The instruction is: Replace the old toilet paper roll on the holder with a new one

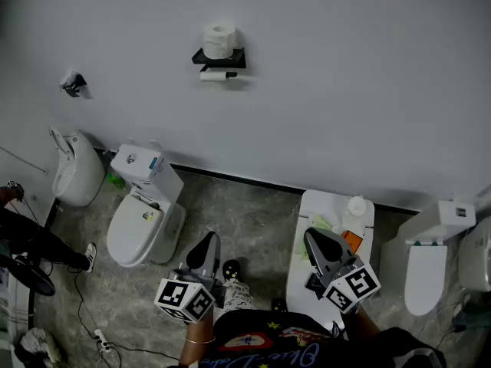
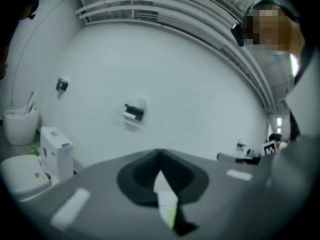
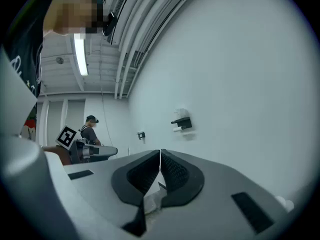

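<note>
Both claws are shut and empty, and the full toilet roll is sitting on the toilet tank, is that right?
Not quite. The head view shows the toilet roll sitting on top of the black wall holder. The rest holds: the left claw and the right claw are both shut and empty.

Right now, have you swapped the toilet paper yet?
Not yet; nothing looks done. A thin white roll hangs under the wall holder, and a full roll sits on top of it. Nothing is in hand: the left gripper and right gripper are both shut and empty, well short of the wall. To do: take off the thin roll and fit the full one.
</note>
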`<state>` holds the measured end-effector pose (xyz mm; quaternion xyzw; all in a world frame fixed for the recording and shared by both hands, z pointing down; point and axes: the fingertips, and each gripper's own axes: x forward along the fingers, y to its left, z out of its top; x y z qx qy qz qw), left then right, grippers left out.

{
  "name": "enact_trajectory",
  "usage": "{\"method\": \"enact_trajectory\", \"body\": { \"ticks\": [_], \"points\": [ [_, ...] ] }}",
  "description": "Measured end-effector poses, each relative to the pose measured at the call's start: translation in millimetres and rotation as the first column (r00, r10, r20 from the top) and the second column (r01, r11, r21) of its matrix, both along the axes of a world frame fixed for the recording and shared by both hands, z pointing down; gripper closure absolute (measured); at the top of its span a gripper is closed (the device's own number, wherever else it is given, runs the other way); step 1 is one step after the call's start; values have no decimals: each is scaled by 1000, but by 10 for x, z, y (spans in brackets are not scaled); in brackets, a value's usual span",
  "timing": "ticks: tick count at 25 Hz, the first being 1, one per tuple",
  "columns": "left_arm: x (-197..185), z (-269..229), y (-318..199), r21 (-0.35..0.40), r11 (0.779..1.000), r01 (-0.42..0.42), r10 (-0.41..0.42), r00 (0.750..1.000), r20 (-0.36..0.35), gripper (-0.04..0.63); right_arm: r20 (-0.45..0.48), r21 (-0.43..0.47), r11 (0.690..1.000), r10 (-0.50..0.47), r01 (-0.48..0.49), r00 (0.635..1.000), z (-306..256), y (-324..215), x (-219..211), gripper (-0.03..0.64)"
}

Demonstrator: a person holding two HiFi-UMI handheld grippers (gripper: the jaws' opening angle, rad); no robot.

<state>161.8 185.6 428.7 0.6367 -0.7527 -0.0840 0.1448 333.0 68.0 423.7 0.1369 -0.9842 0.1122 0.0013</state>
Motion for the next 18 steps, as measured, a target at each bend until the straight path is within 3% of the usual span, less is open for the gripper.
{"method": "enact_trajectory", "body": {
  "ticks": [5, 10, 13, 18],
  "points": [
    [-589, -23, -620, 56, 996, -71, 69, 997, 26, 609, 89, 64, 994, 83, -88, 993, -183, -684, -431, 603],
    [-1344, 86, -1238, 86, 979, -183, 179, 982, 52, 609, 142, 110, 959, 245, -261, 959, -357, -1257, -976, 603],
    [-1863, 22, -1604, 96, 960, -262, 254, 963, 90, 609, 180, 89, 947, 290, -309, 940, -468, -1373, -1606, 603],
    [-2633, -183, -2019, 112, 918, -381, 369, 923, 114, 609, 189, 89, 953, 270, -290, 944, -658, -1416, -2804, 603]
  ]
}}
